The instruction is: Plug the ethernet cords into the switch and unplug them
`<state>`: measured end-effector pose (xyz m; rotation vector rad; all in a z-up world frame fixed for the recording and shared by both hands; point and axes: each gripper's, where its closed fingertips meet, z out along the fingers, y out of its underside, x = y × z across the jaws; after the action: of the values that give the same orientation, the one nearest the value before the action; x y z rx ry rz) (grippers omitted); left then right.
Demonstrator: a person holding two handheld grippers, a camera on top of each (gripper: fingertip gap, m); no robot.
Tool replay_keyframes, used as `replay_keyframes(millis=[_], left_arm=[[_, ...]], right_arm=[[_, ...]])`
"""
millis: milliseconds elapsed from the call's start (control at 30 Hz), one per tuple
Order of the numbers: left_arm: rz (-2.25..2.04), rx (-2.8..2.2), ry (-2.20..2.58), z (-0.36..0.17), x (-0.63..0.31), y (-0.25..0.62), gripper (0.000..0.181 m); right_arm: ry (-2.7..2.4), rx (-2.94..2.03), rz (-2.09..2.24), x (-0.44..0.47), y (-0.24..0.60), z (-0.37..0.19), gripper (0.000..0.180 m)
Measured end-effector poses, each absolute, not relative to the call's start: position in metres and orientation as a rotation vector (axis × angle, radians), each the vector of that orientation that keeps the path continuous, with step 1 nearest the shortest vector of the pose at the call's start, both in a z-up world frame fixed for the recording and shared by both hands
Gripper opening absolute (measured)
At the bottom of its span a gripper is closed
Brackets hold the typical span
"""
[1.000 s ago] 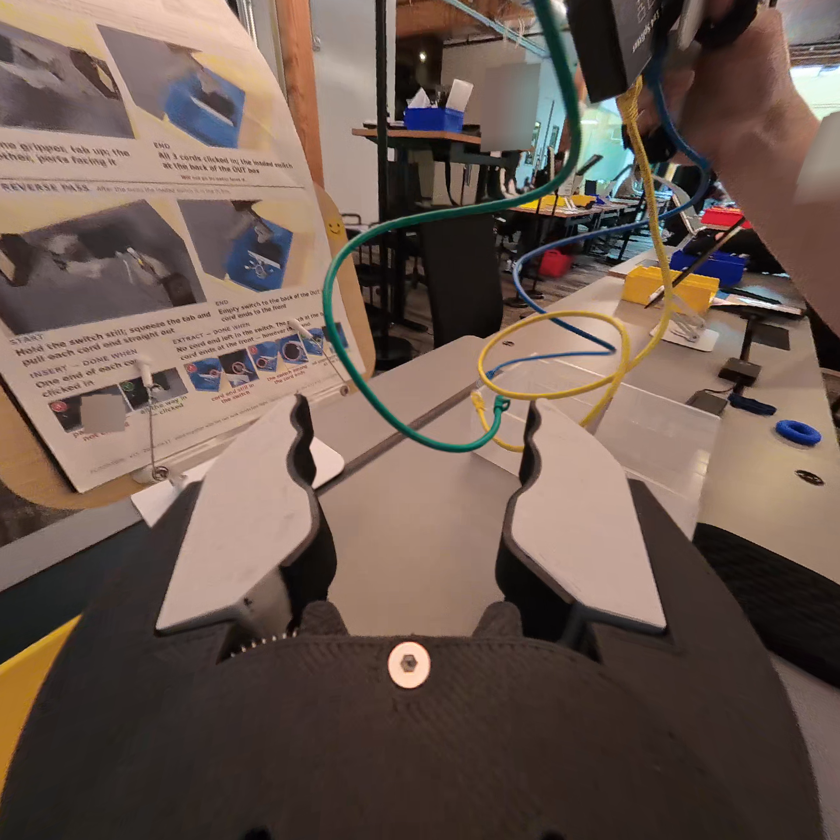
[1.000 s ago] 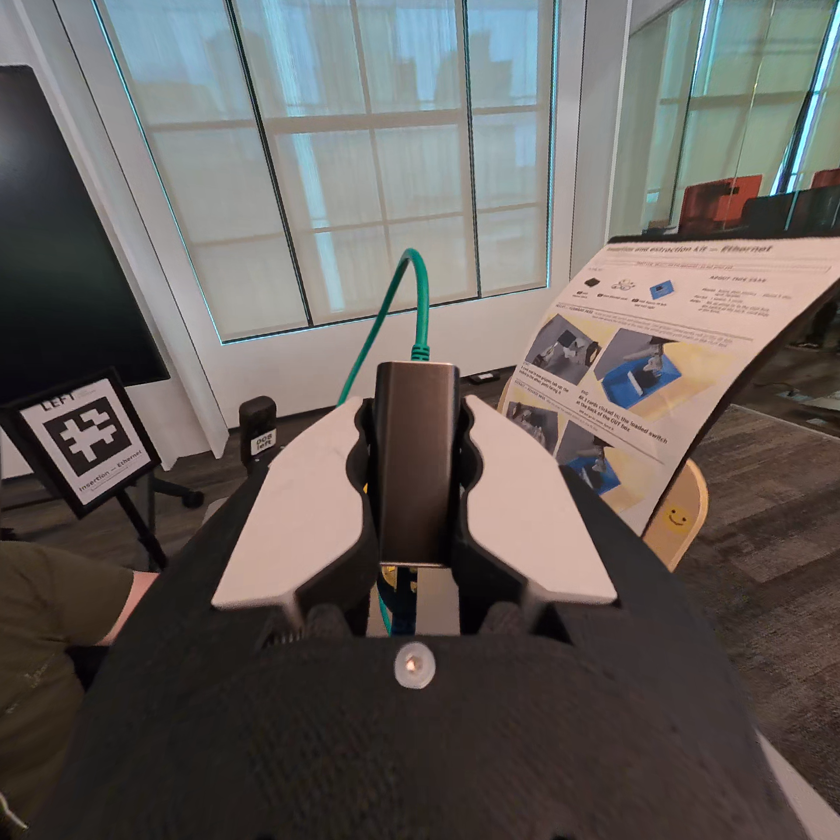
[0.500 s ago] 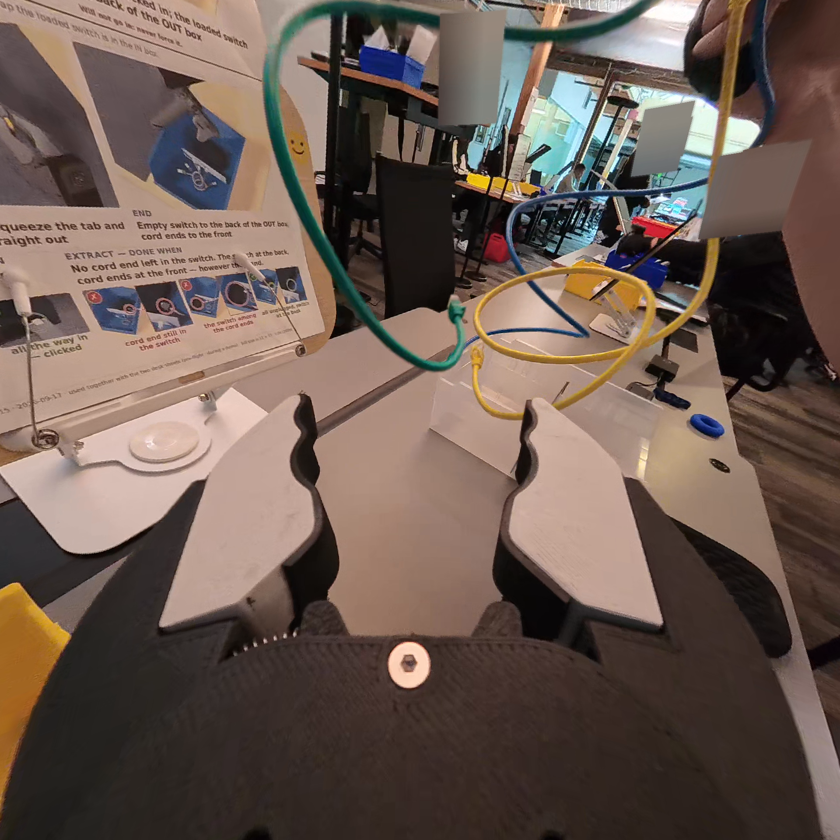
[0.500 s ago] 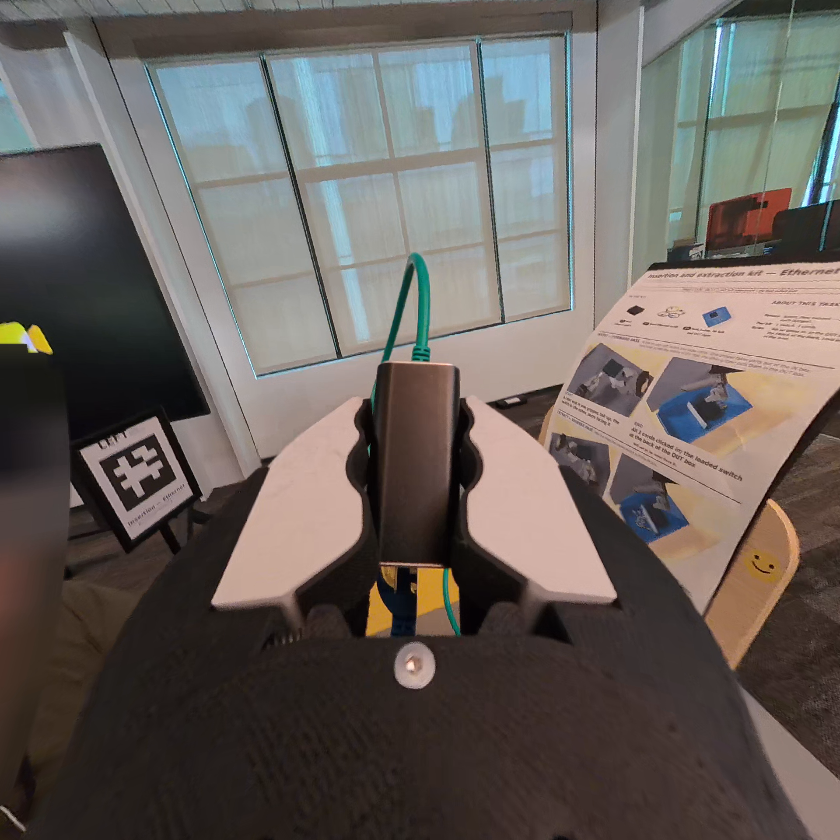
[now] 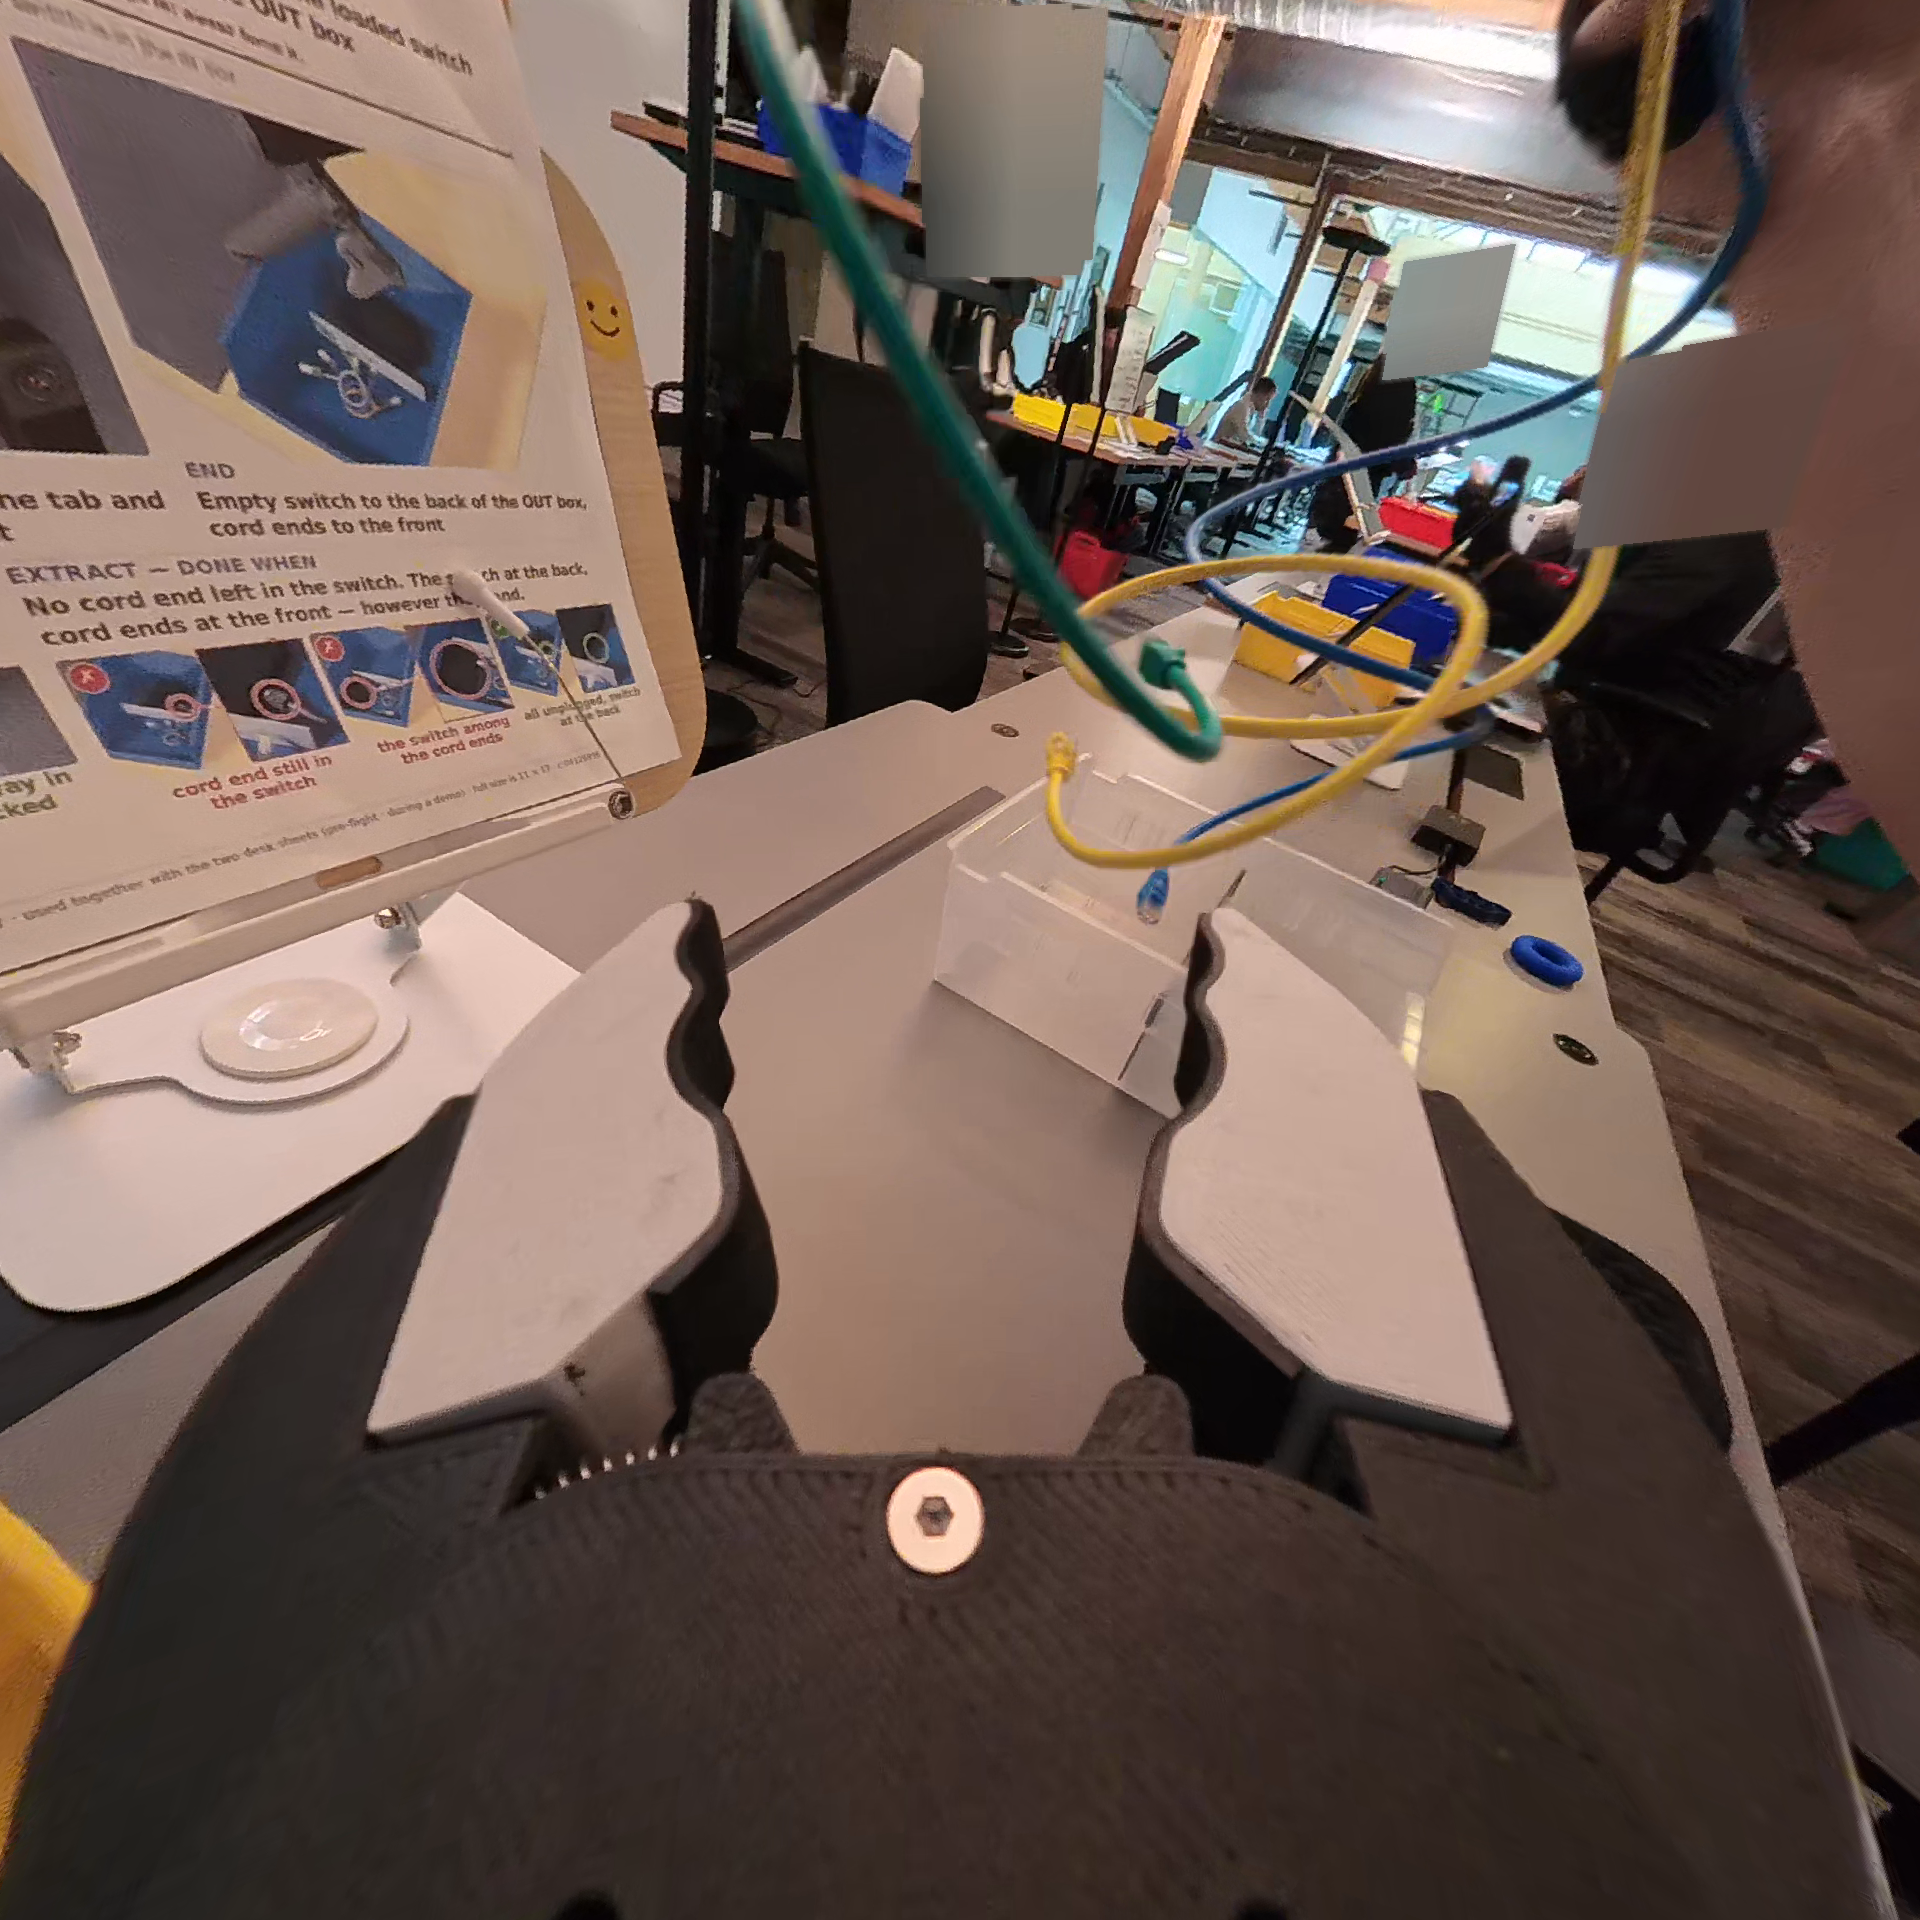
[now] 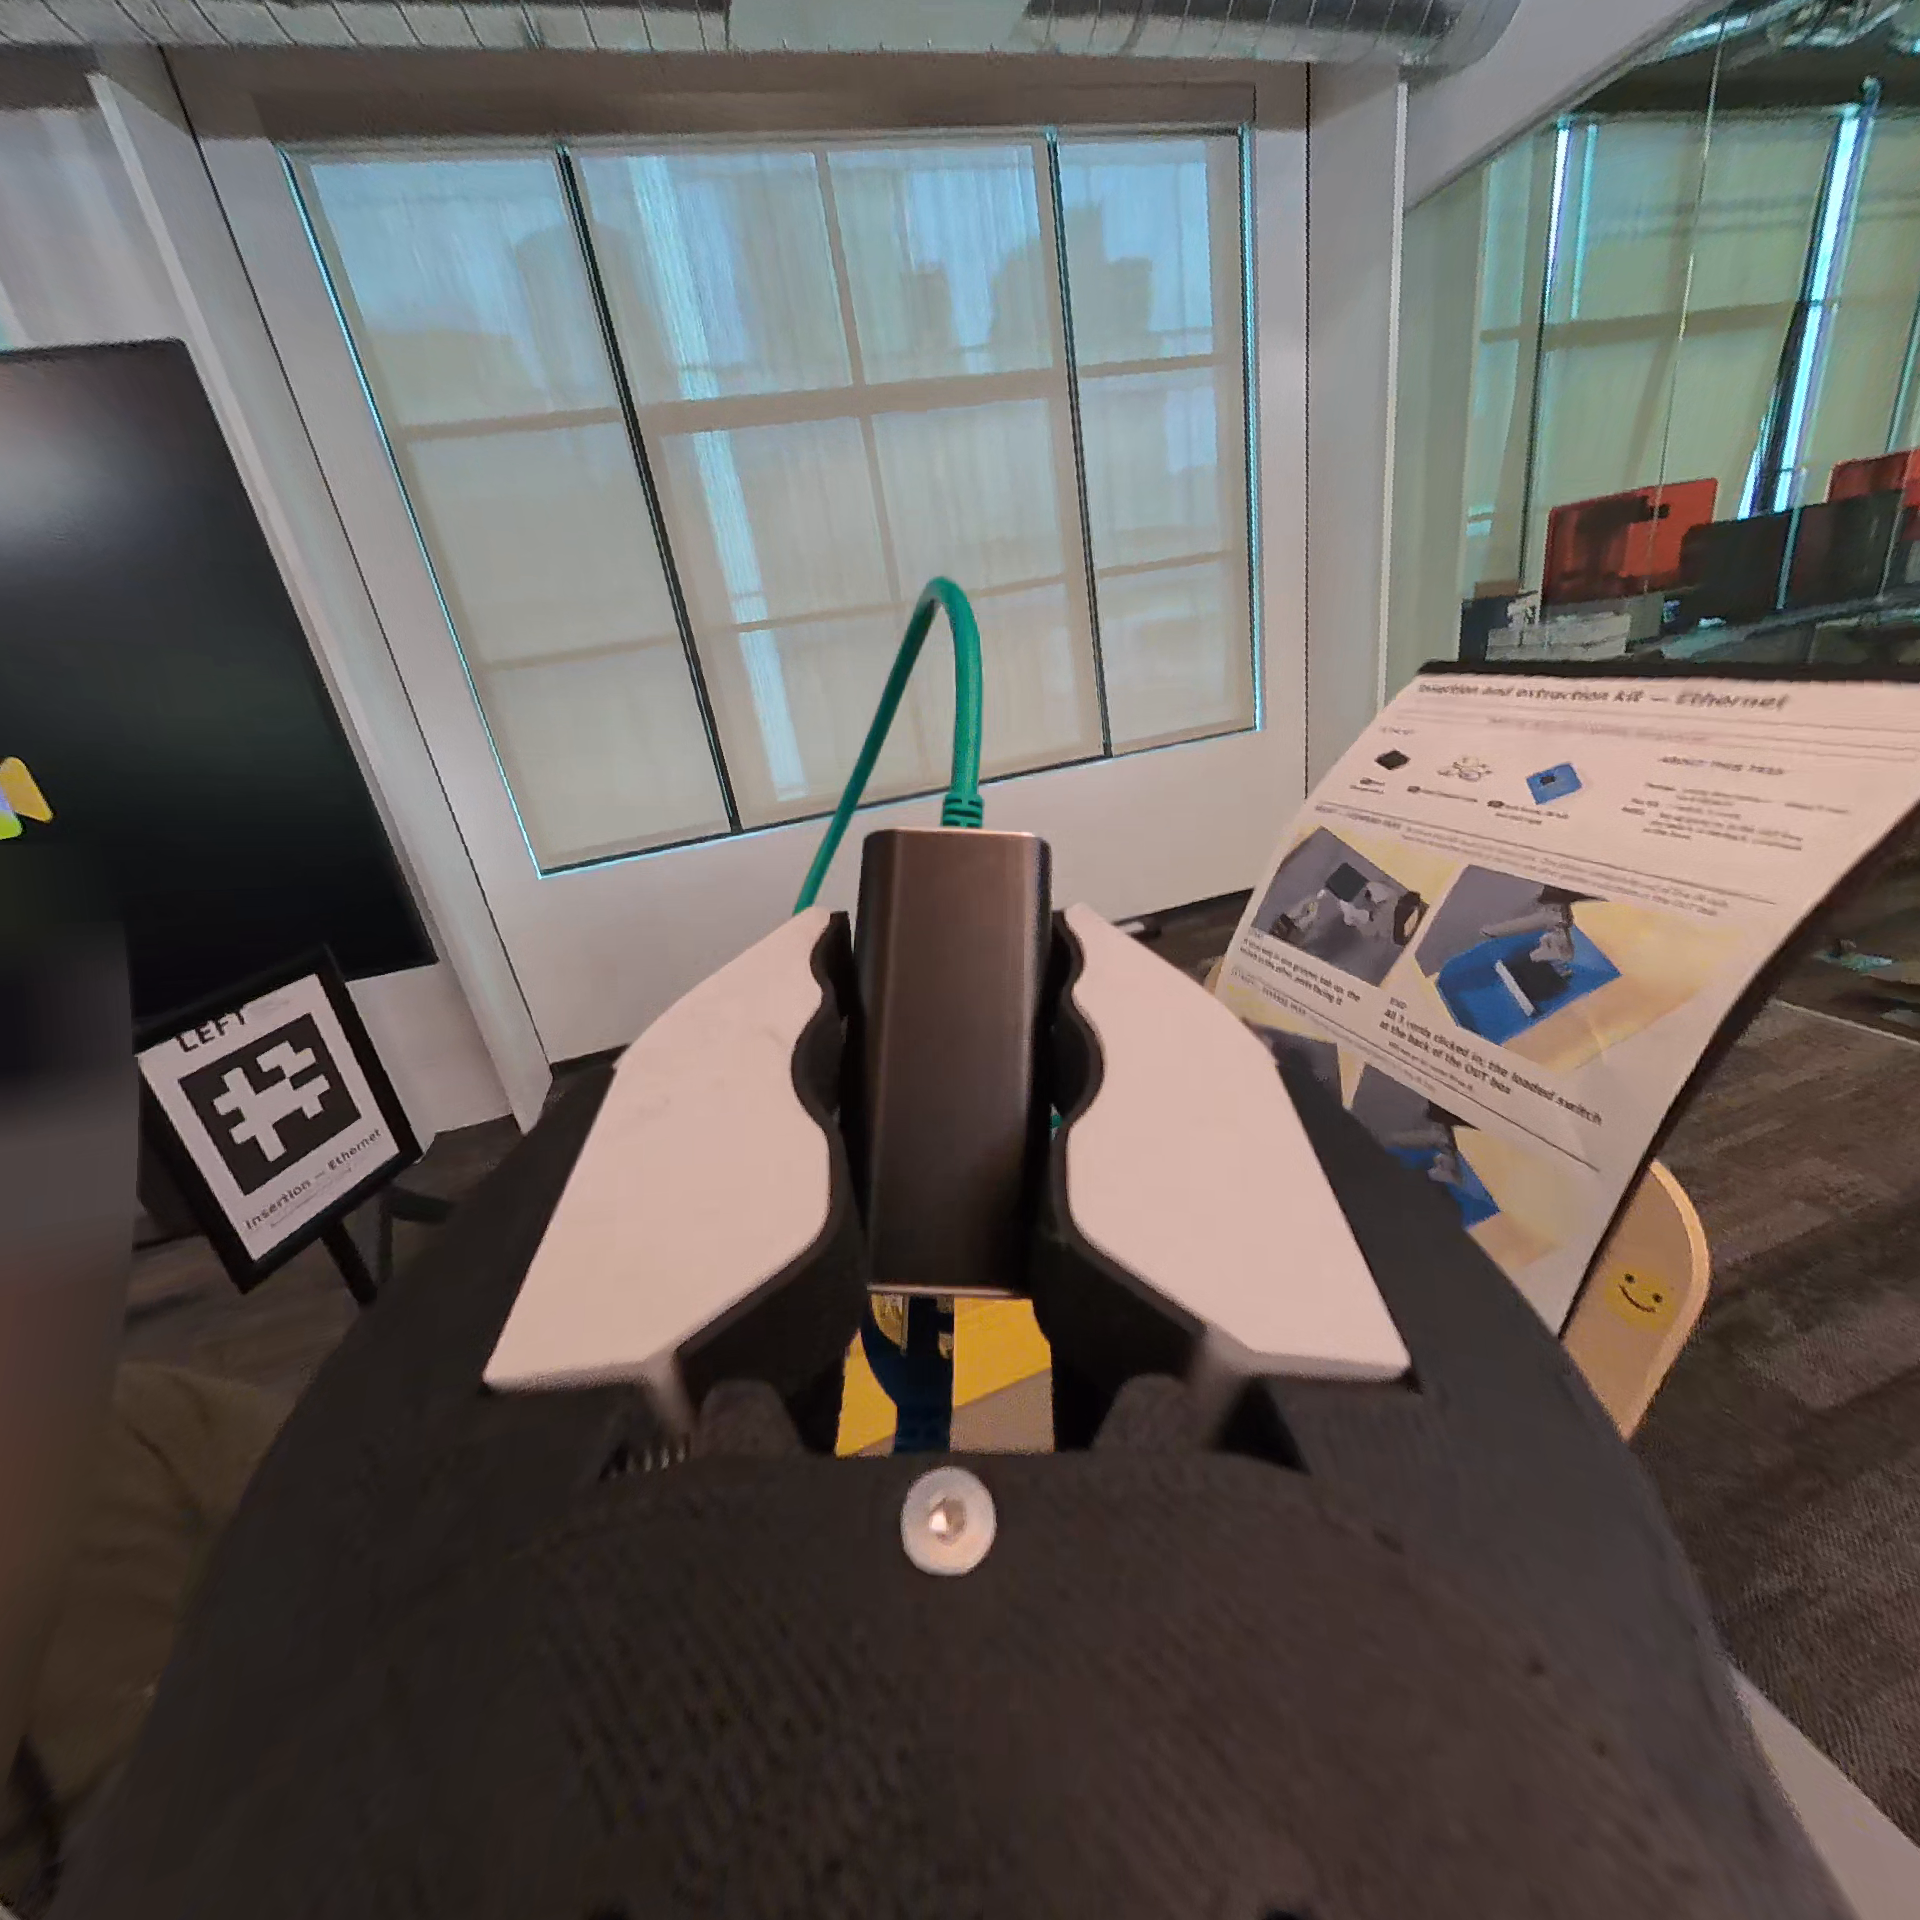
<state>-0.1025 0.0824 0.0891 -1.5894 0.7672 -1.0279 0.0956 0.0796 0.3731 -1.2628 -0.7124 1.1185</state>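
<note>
My right gripper (image 6: 948, 935) is shut on the black switch (image 6: 951, 1049), held up in the air on its narrow side. A green cord (image 6: 940, 707) is plugged into its far end and arcs over it. In the left wrist view the green cord (image 5: 935, 416), a yellow cord (image 5: 1351, 717) and a blue cord (image 5: 1309, 790) hang down from the upper right, their free plugs dangling above a clear plastic box (image 5: 1049, 956). My left gripper (image 5: 951, 945) is open and empty, low over the grey table (image 5: 914, 1195), short of the cords.
An instruction sheet on a stand (image 5: 291, 520) is at the left, on a white base (image 5: 156, 1122). It also shows in the right wrist view (image 6: 1538, 956). A blue ring (image 5: 1546, 961) lies near the table's right edge. Yellow and blue bins (image 5: 1340, 634) are farther back. About 35 centimeters separates my left fingertips from my right.
The left wrist view has swung right and lower. The hanging cords now sit higher and farther right, with loose plugs over the clear box. The right gripper has tilted, still holding the switch.
</note>
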Motion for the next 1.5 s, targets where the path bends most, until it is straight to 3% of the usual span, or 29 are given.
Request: replay_keyframes(millis=[667, 1100, 1500], left_arm=[[-1.159, -1.653, 0.876, 0.027, -0.037, 0.085, 0.082], [-1.178, -1.698, 1.013, -0.020, 0.035, 0.059, 0.085], [-1.138, -1.752, 1.018, -0.041, 0.061, 0.082, 0.086]], right_arm=[[-0.530, -1.275, 1.322, 0.198, 0.124, 0.245, 0.035], [-0.385, -1.229, 1.223, 0.304, 0.128, 0.159, 0.035], [-0.477, -1.406, 1.099, 0.335, 0.108, 0.092, 0.035]])
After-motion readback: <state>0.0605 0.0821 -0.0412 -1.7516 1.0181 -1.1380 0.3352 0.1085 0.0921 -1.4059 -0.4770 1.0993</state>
